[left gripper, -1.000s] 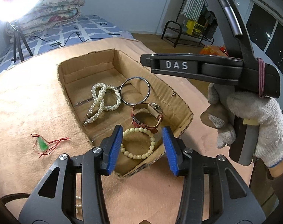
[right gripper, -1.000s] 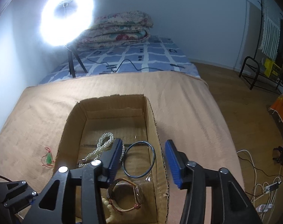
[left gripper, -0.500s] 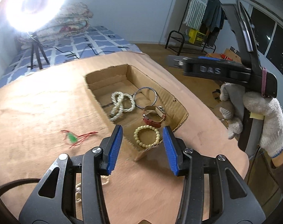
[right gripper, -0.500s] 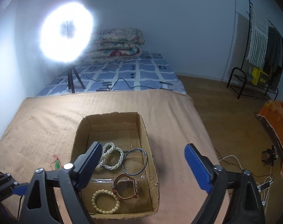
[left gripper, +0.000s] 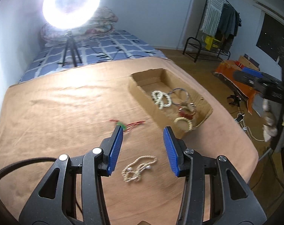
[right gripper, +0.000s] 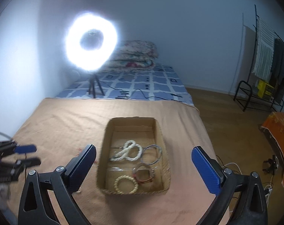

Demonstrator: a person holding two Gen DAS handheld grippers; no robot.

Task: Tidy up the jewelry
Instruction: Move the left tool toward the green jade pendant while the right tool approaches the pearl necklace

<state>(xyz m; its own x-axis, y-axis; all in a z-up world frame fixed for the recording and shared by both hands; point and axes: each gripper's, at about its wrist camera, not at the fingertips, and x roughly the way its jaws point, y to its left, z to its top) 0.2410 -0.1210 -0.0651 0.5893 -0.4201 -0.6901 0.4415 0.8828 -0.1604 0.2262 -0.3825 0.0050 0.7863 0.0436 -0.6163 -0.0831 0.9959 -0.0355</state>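
An open cardboard box [right gripper: 160, 131] [left gripper: 138, 91] sits on the tan cloth. In it lie a white pearl necklace [right gripper: 129, 151] [left gripper: 161, 99], a metal bangle [right gripper: 153, 154], a red-strap watch [right gripper: 144, 174] [left gripper: 186, 110] and a cream bead bracelet [right gripper: 126, 184] [left gripper: 183, 121]. A beige cord necklace [left gripper: 139, 168] lies on the cloth between my left gripper's open jaws [left gripper: 143, 150], below them. A green pendant on red string [left gripper: 126, 125] lies beyond the left fingertip. My right gripper [right gripper: 142, 161] is wide open and empty, above and in front of the box.
A ring light on a tripod [right gripper: 91, 41] stands behind the table, with a bed [right gripper: 142, 82] and folded quilts. A clothes rack [right gripper: 264, 75] stands at right. The table's right edge [left gripper: 241, 131] drops to the floor with cables.
Both grippers pulled back and up from the box. The left swung left over the cord necklace. The right gripper opened wide.
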